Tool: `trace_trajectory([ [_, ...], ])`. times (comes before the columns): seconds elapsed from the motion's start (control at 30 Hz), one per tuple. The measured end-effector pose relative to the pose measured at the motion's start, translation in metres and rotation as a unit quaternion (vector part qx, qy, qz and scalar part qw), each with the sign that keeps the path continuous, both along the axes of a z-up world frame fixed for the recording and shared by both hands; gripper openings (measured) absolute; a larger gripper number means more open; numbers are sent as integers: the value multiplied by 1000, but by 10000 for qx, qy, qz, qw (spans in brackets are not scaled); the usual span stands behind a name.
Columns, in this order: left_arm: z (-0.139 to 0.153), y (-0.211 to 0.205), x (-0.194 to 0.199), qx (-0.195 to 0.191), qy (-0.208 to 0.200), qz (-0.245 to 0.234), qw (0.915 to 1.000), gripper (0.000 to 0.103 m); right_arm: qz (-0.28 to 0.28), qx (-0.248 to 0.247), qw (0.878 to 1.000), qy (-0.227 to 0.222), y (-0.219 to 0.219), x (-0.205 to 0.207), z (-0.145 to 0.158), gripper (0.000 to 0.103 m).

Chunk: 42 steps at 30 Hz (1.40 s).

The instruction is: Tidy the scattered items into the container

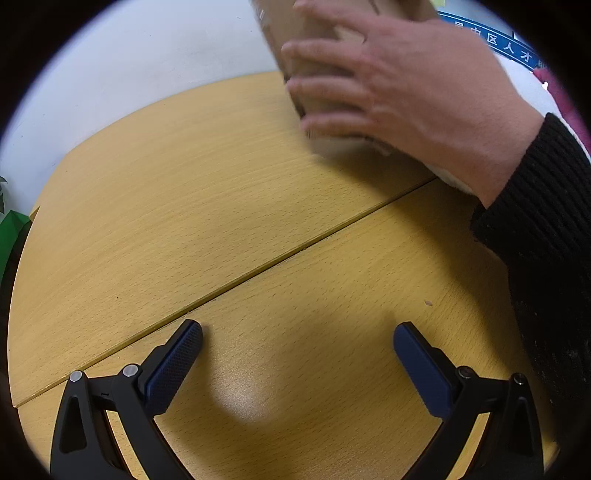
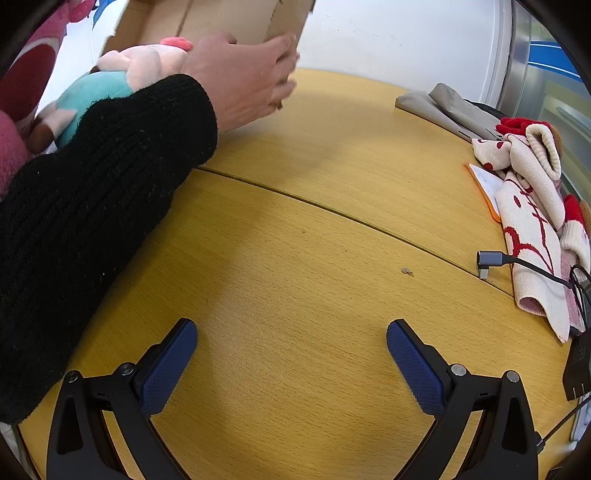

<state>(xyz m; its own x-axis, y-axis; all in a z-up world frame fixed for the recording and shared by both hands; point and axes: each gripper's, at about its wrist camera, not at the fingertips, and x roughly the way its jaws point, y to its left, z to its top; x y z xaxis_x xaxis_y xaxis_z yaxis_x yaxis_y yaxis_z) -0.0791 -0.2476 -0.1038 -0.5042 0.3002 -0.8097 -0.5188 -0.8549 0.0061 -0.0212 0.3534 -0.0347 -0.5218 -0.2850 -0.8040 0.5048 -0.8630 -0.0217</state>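
A brown cardboard box (image 1: 314, 62) stands tilted at the far side of the wooden table (image 1: 258, 221), held by a bare hand (image 1: 399, 88) in a black sleeve. In the right wrist view the box (image 2: 229, 18) is at the top left with the same hand (image 2: 243, 74) on its edge; a pink and teal plush toy (image 2: 125, 74) lies beside it. Cream and red socks (image 2: 532, 206) are piled at the right edge. My left gripper (image 1: 297, 345) is open and empty above bare table. My right gripper (image 2: 291, 343) is open and empty too.
A grey folded cloth (image 2: 443, 107) lies at the far right. A grey USB cable plug (image 2: 491, 260) and a black adapter (image 2: 578, 369) sit by the socks, with an orange-edged card (image 2: 487, 184) under them. A green object (image 1: 11, 232) is at the left table edge.
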Motion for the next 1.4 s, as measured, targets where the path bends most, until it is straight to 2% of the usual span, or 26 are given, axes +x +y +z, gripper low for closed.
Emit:
trace_trajectory([
  [1.4, 1, 0, -2, -1, 1, 21, 10000, 103, -2, -1, 10000, -4, 0, 0, 0, 103],
])
